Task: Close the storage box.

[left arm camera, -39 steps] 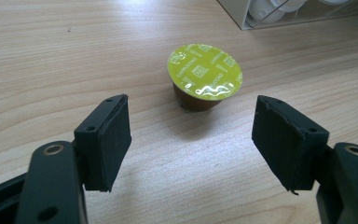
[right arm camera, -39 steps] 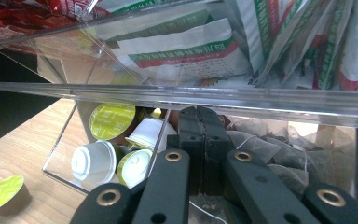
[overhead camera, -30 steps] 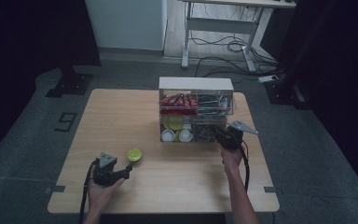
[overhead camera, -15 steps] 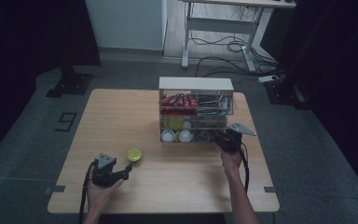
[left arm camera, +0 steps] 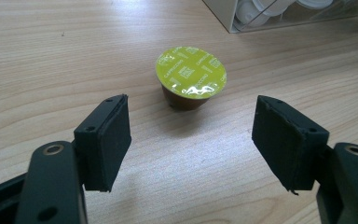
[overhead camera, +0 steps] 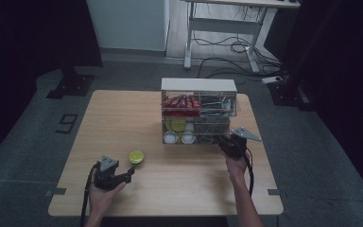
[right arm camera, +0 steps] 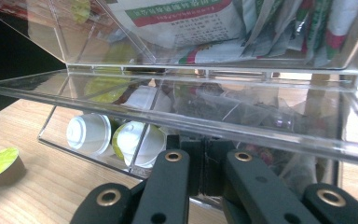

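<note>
Pale wooden desk point(overhead camera: 123, 118) in a dim room: nothing has shifted over the last second, so the pick-up looks yet to begin. Near left, the left gripper point(left arm camera: 191, 135) stands open, untouching, just short of the lime-lidded brown coffee capsule point(left arm camera: 190, 77). Farther right, the right gripper point(right arm camera: 205, 170) is closed against the clear acrylic drawer organiser point(overhead camera: 198, 111), seemingly on its drawer front.

Overhead view; two close gripper views
</note>
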